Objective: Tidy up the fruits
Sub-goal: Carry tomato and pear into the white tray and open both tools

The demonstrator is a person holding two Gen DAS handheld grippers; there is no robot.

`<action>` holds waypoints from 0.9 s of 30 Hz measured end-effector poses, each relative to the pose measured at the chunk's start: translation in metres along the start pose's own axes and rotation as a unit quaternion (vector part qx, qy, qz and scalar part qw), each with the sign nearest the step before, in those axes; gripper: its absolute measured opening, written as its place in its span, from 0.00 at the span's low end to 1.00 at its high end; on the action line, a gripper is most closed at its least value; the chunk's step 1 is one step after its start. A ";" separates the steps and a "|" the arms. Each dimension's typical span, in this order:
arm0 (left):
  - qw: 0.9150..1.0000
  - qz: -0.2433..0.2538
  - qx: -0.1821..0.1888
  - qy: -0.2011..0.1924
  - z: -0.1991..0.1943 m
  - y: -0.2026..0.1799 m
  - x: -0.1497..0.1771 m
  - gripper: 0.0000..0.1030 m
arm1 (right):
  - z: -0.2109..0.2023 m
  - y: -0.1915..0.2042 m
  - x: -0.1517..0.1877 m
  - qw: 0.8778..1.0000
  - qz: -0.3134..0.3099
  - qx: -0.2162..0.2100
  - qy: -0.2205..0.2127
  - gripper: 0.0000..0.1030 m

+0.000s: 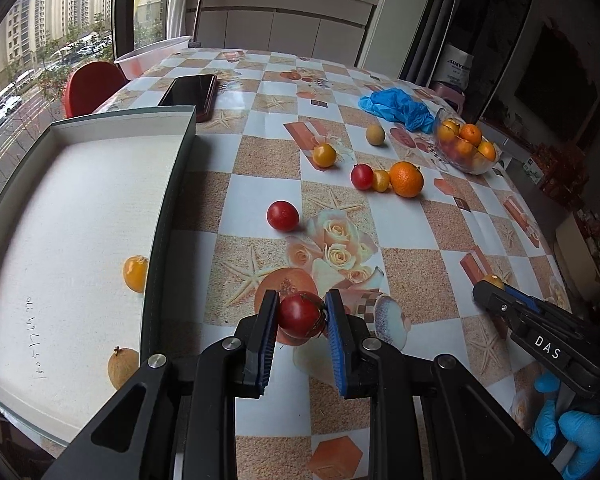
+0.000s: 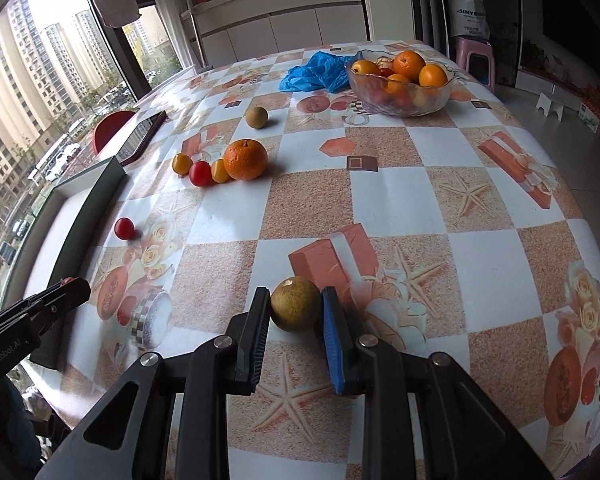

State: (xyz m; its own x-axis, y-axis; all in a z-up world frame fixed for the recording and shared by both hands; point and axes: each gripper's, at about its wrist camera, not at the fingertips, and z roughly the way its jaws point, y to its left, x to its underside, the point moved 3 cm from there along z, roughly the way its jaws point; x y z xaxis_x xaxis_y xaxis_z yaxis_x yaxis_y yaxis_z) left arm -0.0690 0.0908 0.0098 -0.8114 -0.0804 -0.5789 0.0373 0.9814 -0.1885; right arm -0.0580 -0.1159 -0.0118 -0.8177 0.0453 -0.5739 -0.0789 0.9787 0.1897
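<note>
The red fruit, clamped in the left gripper, should clear the box wall before release, while the right gripper grips its brown fruit firmly.

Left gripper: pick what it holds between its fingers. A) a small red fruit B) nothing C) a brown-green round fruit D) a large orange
A: in the left wrist view the left gripper is shut on a small red fruit, with both pads pressed against its sides, just beside the tray.
</note>
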 end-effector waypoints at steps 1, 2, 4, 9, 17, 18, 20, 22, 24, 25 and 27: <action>1.000 0.000 -0.001 -0.003 -0.003 0.001 -0.001 0.24 | -0.001 0.004 0.000 1.000 -0.004 -0.002 0.000 0.27; 1.000 0.000 -0.001 -0.006 -0.006 0.002 -0.001 0.24 | -0.001 0.009 -0.001 1.000 -0.009 -0.005 0.000 0.27; 1.000 0.001 -0.002 -0.015 -0.012 0.005 -0.002 0.24 | -0.003 0.019 -0.004 1.000 -0.017 -0.011 -0.001 0.27; 0.999 -0.005 -0.010 -0.037 -0.029 0.020 -0.006 0.24 | -0.006 0.053 -0.009 0.999 -0.044 -0.033 -0.001 0.27; 0.996 -0.043 -0.041 -0.063 -0.046 0.074 -0.007 0.24 | -0.005 0.131 -0.015 0.991 -0.104 -0.082 0.005 0.27; 0.996 -0.049 -0.048 -0.064 -0.046 0.082 -0.007 0.24 | -0.004 0.142 -0.016 0.990 -0.111 -0.089 0.006 0.27; 0.994 -0.060 -0.059 -0.063 -0.045 0.098 -0.005 0.24 | -0.003 0.162 -0.017 0.987 -0.124 -0.103 0.008 0.27; 0.993 -0.071 -0.071 -0.060 -0.043 0.113 -0.004 0.24 | -0.002 0.182 -0.016 0.983 -0.141 -0.113 0.010 0.27; 0.992 -0.078 -0.081 -0.058 -0.041 0.125 -0.002 0.24 | -0.001 0.201 -0.015 0.980 -0.158 -0.123 0.013 0.27; 0.991 -0.080 -0.086 -0.056 -0.039 0.130 0.000 0.24 | 0.000 0.210 -0.015 0.978 -0.166 -0.127 0.014 0.27; 0.991 -0.086 -0.092 -0.051 -0.036 0.139 0.002 0.24 | 0.002 0.224 -0.014 0.975 -0.179 -0.134 0.018 0.27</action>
State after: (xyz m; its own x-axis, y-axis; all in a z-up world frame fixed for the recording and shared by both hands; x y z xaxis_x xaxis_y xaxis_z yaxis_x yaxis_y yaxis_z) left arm -0.0864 0.2330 0.0105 -0.7334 -0.2570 -0.6294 -0.2112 0.9661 -0.1485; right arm -0.0629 0.1035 0.0368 -0.7290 -0.3011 -0.6147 -0.5049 0.8430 0.1858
